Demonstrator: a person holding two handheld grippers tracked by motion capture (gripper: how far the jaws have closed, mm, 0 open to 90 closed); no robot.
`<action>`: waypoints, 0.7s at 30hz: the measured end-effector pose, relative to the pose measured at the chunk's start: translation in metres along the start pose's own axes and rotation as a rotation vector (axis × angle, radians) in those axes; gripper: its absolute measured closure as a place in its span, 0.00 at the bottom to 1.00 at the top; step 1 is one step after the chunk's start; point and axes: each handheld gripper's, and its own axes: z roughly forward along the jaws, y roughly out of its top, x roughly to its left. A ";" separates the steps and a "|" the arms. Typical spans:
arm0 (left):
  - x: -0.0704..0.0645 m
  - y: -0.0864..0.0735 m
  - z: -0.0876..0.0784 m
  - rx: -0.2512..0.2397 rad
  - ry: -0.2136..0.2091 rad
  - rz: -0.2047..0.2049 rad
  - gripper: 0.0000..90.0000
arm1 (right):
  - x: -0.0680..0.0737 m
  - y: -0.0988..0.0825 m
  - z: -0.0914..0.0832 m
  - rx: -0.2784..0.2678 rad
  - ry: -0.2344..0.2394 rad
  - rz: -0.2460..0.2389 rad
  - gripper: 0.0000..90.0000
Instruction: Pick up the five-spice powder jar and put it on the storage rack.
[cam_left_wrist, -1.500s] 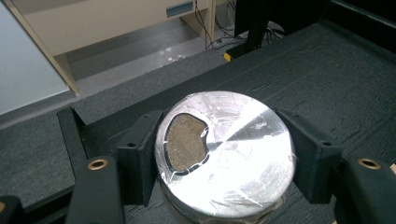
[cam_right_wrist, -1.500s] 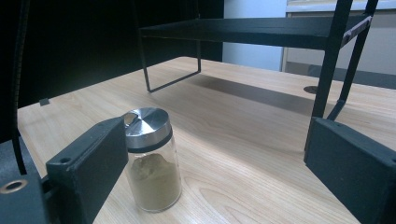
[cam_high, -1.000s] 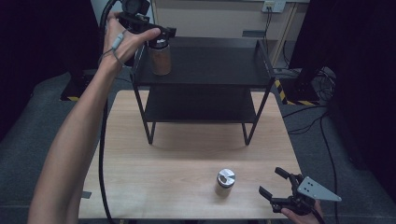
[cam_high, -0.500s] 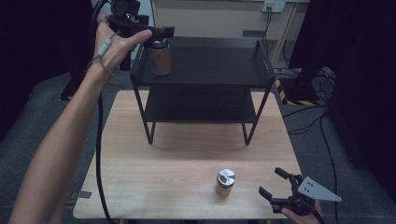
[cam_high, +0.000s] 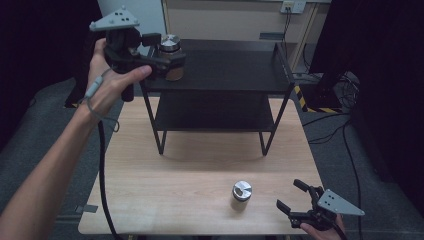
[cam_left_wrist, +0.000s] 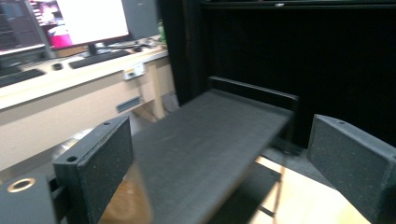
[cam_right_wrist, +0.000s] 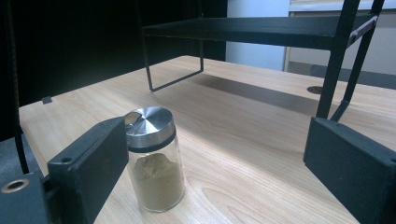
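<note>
My right claw (cam_high: 295, 200), jaws apart and empty, rests low on the wooden counter (cam_high: 175, 195). The upright glass spice jar with a steel lid (cam_high: 241, 196) stands just to its left, far nearer this hand than my left one.

wood table (cam_high: 150, 200) w/ black rack (cam_high: 225, 70) + spice jar (cam_high: 242, 196) — 2nd jar (cam_high: 171, 60) atop rack

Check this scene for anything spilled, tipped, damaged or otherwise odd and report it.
Nothing stands out. One spice jar stands upright on the black shelf's top tier by the open left gripper; the other jar stands upright on the wooden table, lid on, no powder spilled.
</note>
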 end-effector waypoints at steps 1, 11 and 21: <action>-0.004 -0.003 -0.002 0.001 -0.007 0.012 0.06 | 0.000 0.000 0.000 0.000 0.000 0.001 0.08; -0.025 -0.043 -0.023 -0.043 -0.098 0.031 0.06 | 0.001 0.001 0.001 0.003 -0.004 -0.005 0.08; -0.032 -0.091 -0.034 -0.071 -0.106 0.026 0.06 | 0.001 0.001 0.001 0.006 -0.005 -0.006 0.08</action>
